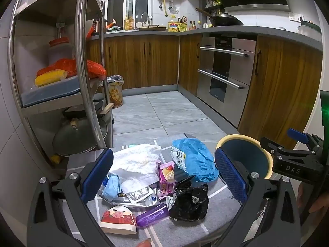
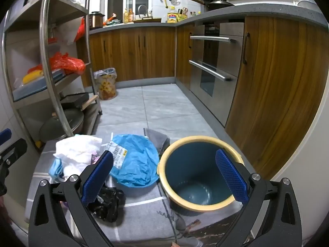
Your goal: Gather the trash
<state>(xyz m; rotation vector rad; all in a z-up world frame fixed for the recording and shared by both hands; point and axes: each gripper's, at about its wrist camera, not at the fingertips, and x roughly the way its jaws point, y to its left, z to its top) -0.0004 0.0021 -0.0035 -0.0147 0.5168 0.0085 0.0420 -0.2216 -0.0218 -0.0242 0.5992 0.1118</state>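
Bin [image 2: 197, 175] interior only from right wrist

Crinkled glossy blue plastic bag [image 2: 135, 162], shiny black plastic bag [image 1: 190, 202], soft quilted white paper towel [image 1: 135, 164], all on a matt grey woven cloth [image 2: 144, 210]. Bin [image 2: 200, 173] smooth, blue inside with a cream rim. Cabinets [image 1: 141, 59] grained wood, rack [image 1: 82, 65] polished steel, floor tiles [image 1: 164, 111] matt grey stone-look.

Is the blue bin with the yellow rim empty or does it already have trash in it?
Empty. The right wrist view looks into the bin and shows only its bare blue bottom.
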